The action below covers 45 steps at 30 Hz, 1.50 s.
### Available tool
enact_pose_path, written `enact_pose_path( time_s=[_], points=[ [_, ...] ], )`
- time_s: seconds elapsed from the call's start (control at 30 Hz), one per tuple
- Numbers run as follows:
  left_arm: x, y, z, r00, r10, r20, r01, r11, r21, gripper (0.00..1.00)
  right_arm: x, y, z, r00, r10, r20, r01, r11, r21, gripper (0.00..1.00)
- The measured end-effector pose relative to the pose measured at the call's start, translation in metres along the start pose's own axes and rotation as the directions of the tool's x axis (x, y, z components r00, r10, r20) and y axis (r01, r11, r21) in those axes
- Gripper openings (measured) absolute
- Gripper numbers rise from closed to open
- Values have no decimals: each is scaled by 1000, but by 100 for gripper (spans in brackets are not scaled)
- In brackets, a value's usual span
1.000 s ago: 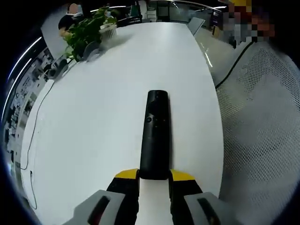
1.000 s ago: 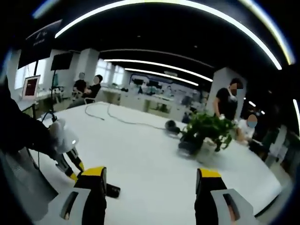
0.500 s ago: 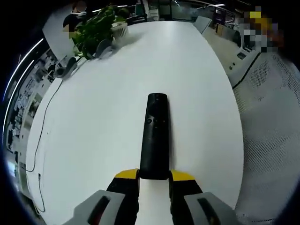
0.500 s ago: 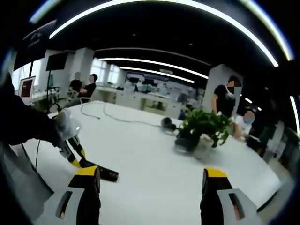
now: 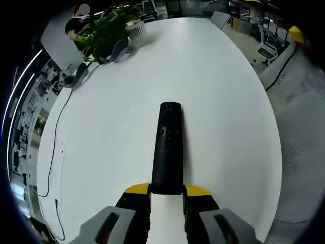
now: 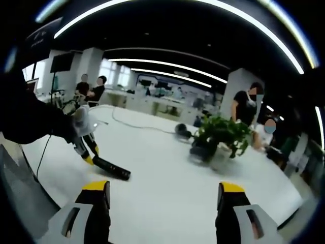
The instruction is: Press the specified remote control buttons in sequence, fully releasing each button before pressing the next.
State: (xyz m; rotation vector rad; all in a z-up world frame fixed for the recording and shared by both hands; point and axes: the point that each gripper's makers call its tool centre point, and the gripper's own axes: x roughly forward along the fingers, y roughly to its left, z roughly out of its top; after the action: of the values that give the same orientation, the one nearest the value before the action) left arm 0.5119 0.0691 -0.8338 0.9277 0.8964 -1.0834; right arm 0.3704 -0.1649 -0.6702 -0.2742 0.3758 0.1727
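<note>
Remote (image 5: 167, 147), at frame centre above the table (image 5: 106, 152), is pinched by the left gripper (image 5: 167, 195); the right gripper (image 6: 162, 190) is spread, empty. A hard press could pivot the remote loose.

The remote (image 5: 167, 147) sticks out lengthwise from between the jaws of the left gripper (image 5: 167, 192) above the surface (image 5: 213, 91), with the potted plant (image 5: 104, 28) at the far end and a cable (image 5: 53, 152) trailing along the left edge.
</note>
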Motion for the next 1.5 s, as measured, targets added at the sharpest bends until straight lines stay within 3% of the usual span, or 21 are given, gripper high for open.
enact_pose_path(
  time_s=[0.77, 1.13, 1.5],
  points=[
    [23, 94, 0, 996, 69, -49, -69, 997, 20, 23, 7, 2, -19, 995, -2, -103, -3, 999, -43, 84],
    [39, 131, 3, 994, 85, -68, -82, 996, 43, 23, 7, -5, -21, 993, -37, -115, 32, 998, -46, 82],
    [47, 154, 5, 989, 96, -113, -85, 992, 98, 23, 10, -6, -25, 990, -45, -133, 39, 998, -52, 82]
  ],
)
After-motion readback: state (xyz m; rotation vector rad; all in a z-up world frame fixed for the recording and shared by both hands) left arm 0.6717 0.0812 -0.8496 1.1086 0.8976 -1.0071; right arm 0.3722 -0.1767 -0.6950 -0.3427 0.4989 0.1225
